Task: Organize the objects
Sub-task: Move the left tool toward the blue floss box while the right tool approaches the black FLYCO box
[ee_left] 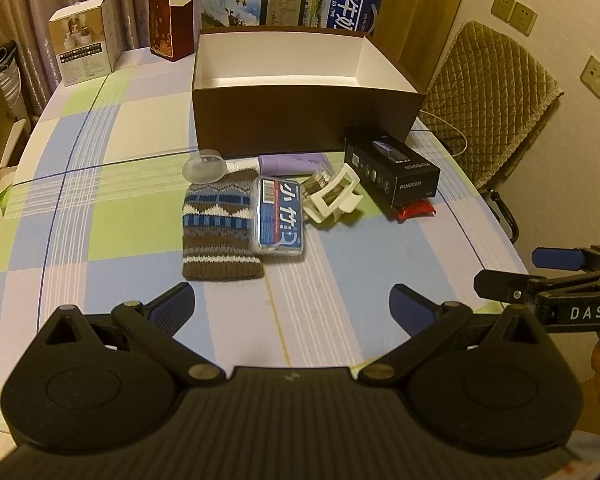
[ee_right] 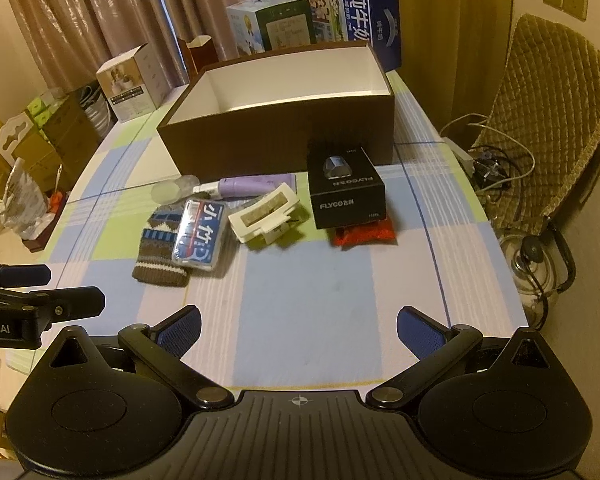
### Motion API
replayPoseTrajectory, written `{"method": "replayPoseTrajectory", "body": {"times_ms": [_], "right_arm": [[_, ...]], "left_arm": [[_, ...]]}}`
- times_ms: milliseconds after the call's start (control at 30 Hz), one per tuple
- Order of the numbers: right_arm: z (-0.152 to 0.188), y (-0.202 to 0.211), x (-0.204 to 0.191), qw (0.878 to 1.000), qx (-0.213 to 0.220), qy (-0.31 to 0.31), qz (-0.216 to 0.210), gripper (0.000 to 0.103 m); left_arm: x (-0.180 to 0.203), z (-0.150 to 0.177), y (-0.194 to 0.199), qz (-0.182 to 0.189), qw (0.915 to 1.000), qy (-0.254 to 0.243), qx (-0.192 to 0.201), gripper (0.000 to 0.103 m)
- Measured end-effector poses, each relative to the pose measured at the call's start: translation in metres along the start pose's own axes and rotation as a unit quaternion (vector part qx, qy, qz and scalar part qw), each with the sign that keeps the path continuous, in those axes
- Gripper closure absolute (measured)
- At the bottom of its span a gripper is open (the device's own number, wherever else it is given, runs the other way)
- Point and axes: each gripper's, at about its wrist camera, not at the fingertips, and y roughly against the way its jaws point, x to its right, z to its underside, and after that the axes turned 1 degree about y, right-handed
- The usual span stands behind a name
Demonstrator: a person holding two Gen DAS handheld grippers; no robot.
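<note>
Both grippers are held at the near edge of the table (ee_left: 100, 128), empty, with jaws spread wide. The left gripper (ee_left: 292, 304) sits at the bottom of its frame; the right gripper (ee_right: 298, 326) sits likewise in its own view. Nothing is yet in the box (ee_left: 300, 120), which stands open at the upper centre of both frames, its white floor bare where visible.

Step in hand, as judged: select and approach a first item. Take an outer, free-lying item first. The flat case (ee_left: 278, 216) lies partly on the knit pouch (ee_left: 220, 228), so lift the case before the pouch. The white clip (ee_left: 332, 196) rests just beside the case (its open frame offers an edge to pinch). The black carton (ee_right: 346, 188) lies on a red packet (ee_right: 364, 234); grip the carton across its narrow sides and clear it first. The purple tube (ee_left: 292, 162) and the clear cup (ee_left: 202, 165) lie close against the box front; approach these from above.

All items lie in mid-frame, ahead of the fingers (ee_left: 176, 300) and well apart from them, between gripper and box.
</note>
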Motion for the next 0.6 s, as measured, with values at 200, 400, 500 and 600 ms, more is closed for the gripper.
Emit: {"method": "replayPoseTrajectory", "body": {"times_ms": [200,400,500,600], "right_arm": [[-0.009,-0.008,0.007,1.0,-0.002,0.005,-0.005,0.002],[-0.019,-0.019,0.018,1.0,-0.01,0.006,-0.008,0.002],[-0.023,-0.026,0.025,1.0,-0.014,0.004,-0.004,0.002],[-0.028,-0.033,0.032,1.0,-0.018,0.003,-0.005,0.002]], "left_arm": [[0.002,-0.007,-0.007,-0.007,1.0,0.006,0.0,0.001],[0.004,-0.014,-0.02,-0.024,0.9996,0.013,-0.003,0.001],[0.004,-0.018,-0.027,-0.031,0.9994,0.016,-0.007,0.001],[0.006,-0.022,-0.035,-0.039,0.9991,0.016,-0.008,0.001]]}}
